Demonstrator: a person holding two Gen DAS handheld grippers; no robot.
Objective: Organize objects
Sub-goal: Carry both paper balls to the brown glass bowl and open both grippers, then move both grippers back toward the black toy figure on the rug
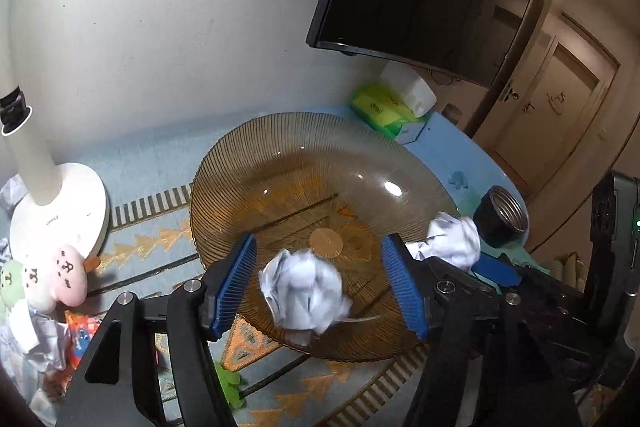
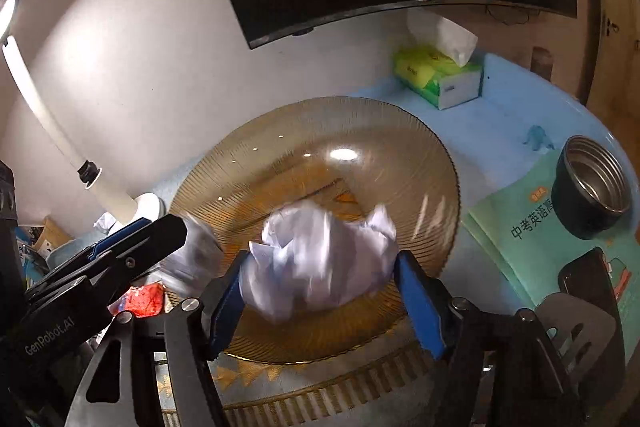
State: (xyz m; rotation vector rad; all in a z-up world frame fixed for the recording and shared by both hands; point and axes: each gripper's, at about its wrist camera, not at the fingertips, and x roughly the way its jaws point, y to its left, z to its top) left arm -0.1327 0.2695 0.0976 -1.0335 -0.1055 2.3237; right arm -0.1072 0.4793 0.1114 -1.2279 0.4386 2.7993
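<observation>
A ribbed amber glass plate (image 1: 240, 163) (image 2: 420, 155) lies on the patterned blue cloth. My left gripper (image 1: 318, 243) is open above it. A crumpled white paper ball (image 1: 304, 291), blurred, sits between its blue pads with a gap on each side. My right gripper (image 2: 323, 255) is open over the plate's near side. A second, larger paper ball (image 2: 320, 259), also blurred, lies between its pads, and its edges just reach them. That ball (image 1: 448, 239) also shows in the left wrist view, past the right finger. The left gripper's paper ball (image 2: 196, 251) shows at the left of the right wrist view.
A white lamp base (image 1: 60, 211) and plush toys (image 1: 60, 275) stand left of the plate, with more crumpled paper (image 1: 24, 339). A green tissue box (image 2: 440, 75) is at the back. A black metal cup (image 2: 592, 191), a green book (image 2: 520, 227) and a phone (image 2: 588, 283) lie on the right.
</observation>
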